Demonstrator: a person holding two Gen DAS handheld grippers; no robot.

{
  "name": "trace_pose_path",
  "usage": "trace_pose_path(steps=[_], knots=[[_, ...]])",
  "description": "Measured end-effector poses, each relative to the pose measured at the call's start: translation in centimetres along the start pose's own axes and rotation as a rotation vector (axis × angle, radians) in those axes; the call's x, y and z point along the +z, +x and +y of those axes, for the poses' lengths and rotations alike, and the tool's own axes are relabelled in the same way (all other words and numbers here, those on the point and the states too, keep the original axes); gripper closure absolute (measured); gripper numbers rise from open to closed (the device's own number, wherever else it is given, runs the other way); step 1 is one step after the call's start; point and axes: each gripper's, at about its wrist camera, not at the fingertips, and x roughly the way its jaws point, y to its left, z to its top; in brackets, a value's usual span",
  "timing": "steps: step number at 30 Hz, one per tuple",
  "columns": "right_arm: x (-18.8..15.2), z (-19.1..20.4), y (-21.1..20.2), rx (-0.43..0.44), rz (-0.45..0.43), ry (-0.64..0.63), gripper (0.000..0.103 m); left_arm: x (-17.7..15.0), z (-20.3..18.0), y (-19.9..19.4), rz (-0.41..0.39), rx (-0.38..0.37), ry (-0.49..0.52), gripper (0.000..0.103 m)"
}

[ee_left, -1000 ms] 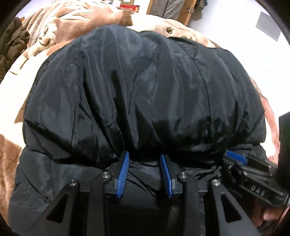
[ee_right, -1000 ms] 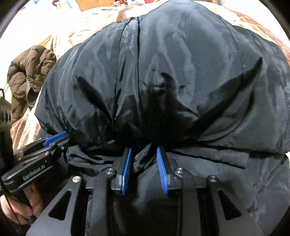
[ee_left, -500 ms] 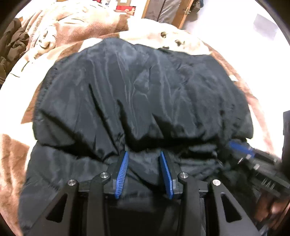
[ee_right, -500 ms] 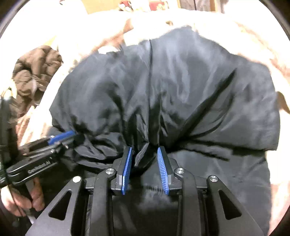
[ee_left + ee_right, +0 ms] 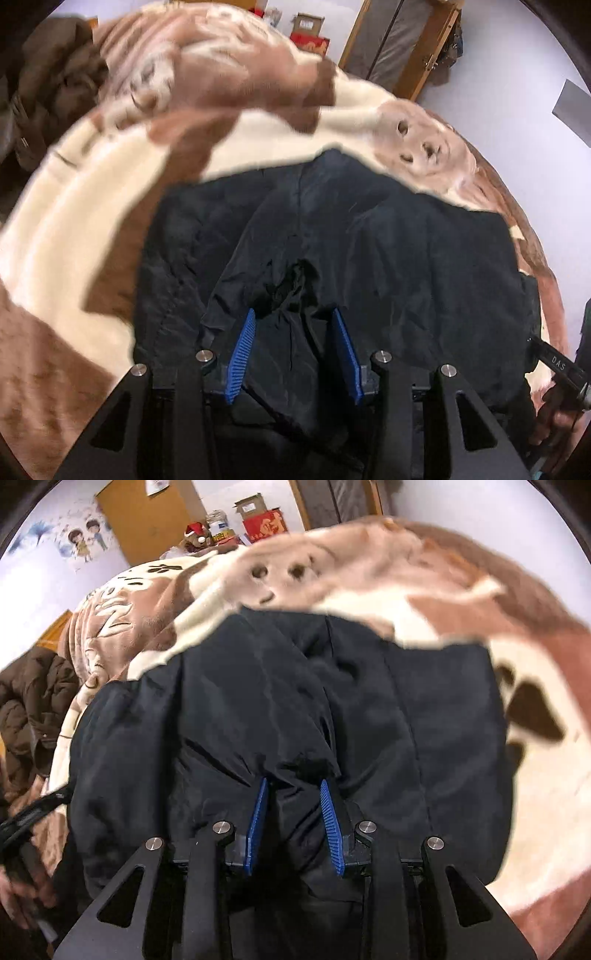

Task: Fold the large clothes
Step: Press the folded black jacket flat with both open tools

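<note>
We are in the middle of a fold: the black jacket (image 5: pixel 388 258) lies on the brown-and-cream blanket (image 5: pixel 74 229) that covers the bed, and both tools hold a bunched edge of it at the near side. The left gripper (image 5: pixel 293 321) has a gather of the shiny fabric between its blue pads (image 5: pixel 240 354); its jaws have just been opening, and the cloth between them looks loose, not pinched, so we judge that this side is being let go. The right gripper (image 5: pixel 291 790) has its pads (image 5: pixel 330 823) closer together, with a dark tuck of the jacket (image 5: pixel 369 709) wedged between them at the tips, and we read that as a grip on the fabric. In the left view the right tool and the hand (image 5: pixel 550 421) on it show at the right edge; in the right view the other hand (image 5: pixel 22 893) shows low at the left, blurred. The jacket looks doubled over already, a squarish dark bundle with its far edge near the printed animal face on the blanket. Next, we judge, both edges must be laid down level with each other, the right jaws must open too, and the tools must lift clear without dragging the slippery cloth back out of its fold. A brown coat (image 5: pixel 29 709) lies apart at the left, perhaps waiting its turn.
</note>
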Motion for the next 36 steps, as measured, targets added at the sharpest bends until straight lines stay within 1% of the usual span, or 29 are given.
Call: trace_pose_path(steps=[3, 4, 6, 8, 10, 12, 14, 16, 17, 18, 20, 21, 23, 26, 29, 31, 33, 34, 36], knots=[[-0.9, 0.2, 0.2, -0.026, -0.016, -0.042, 0.073, -0.9, -0.3, 0.7, -0.030, 0.013, 0.046, 0.056], [-0.9, 0.2, 0.2, -0.030, -0.013, -0.045, 0.073, -1.0, -0.3, 0.6, -0.032, 0.013, 0.046, 0.056], [-0.4, 0.2, 0.0, -0.021, 0.004, -0.024, 0.073, -0.8, -0.4, 0.5, -0.019, 0.011, 0.035, 0.056], [0.3, 0.4, -1.4, -0.019, 0.019, -0.006, 0.073, -0.5, -0.7, -0.7, 0.003, 0.014, 0.025, 0.057], [0.9, 1.0, -3.7, -0.022, -0.025, -0.010, 0.073, 0.1, -0.7, -2.7, -0.021, -0.013, 0.019, 0.057], [1.1, 2.3, -6.3, 0.027, -0.092, -0.039, 0.073, 0.5, -1.5, -4.7, -0.066, -0.039, 0.038, 0.057], [0.6, 4.1, -7.8, 0.080, -0.126, -0.082, 0.073, 0.5, -2.9, -5.9, -0.093, -0.087, 0.057, 0.057], [-0.1, 5.7, -7.4, 0.124, -0.102, -0.127, 0.073, -0.1, -4.5, -6.1, -0.091, -0.140, 0.087, 0.056], [-0.5, 6.3, -6.7, 0.129, -0.079, -0.149, 0.073, -0.7, -5.4, -5.6, -0.080, -0.151, 0.113, 0.056], [-1.1, 6.7, -5.3, 0.112, -0.043, -0.165, 0.073, -1.4, -6.2, -4.7, -0.058, -0.147, 0.136, 0.056], [-1.8, 6.2, -2.4, 0.090, 0.031, -0.147, 0.073, -2.4, -7.0, -2.2, 0.013, -0.135, 0.151, 0.056], [-2.2, 5.8, -1.1, 0.085, 0.051, -0.139, 0.073, -3.0, -7.2, -1.0, 0.032, -0.120, 0.160, 0.056], [-2.6, 5.8, 0.1, 0.078, 0.047, -0.156, 0.074, -3.7, -7.7, 0.2, 0.024, -0.083, 0.203, 0.056], [-2.8, 6.3, 0.4, 0.052, 0.052, -0.188, 0.075, -3.7, -8.1, 0.5, 0.027, -0.063, 0.229, 0.056], [-2.5, 6.4, -0.7, 0.050, 0.076, -0.161, 0.075, -3.4, -7.9, -0.2, 0.047, -0.068, 0.213, 0.056], [-2.6, 7.2, -2.4, 0.058, 0.053, -0.145, 0.075, -3.5, -7.8, -1.9, 0.053, -0.075, 0.194, 0.057], [-3.4, 7.7, -4.5, 0.107, 0.016, -0.144, 0.075, -4.3, -7.3, -4.3, 0.024, -0.126, 0.180, 0.057], [-4.0, 8.0, -5.0, 0.118, 0.007, -0.150, 0.075, -4.9, -7.2, -5.0, 0.015, -0.135, 0.180, 0.057], [-5.2, 8.7, -4.2, 0.117, 0.032, -0.181, 0.075, -6.1, -7.0, -5.3, 0.016, -0.143, 0.185, 0.056]])
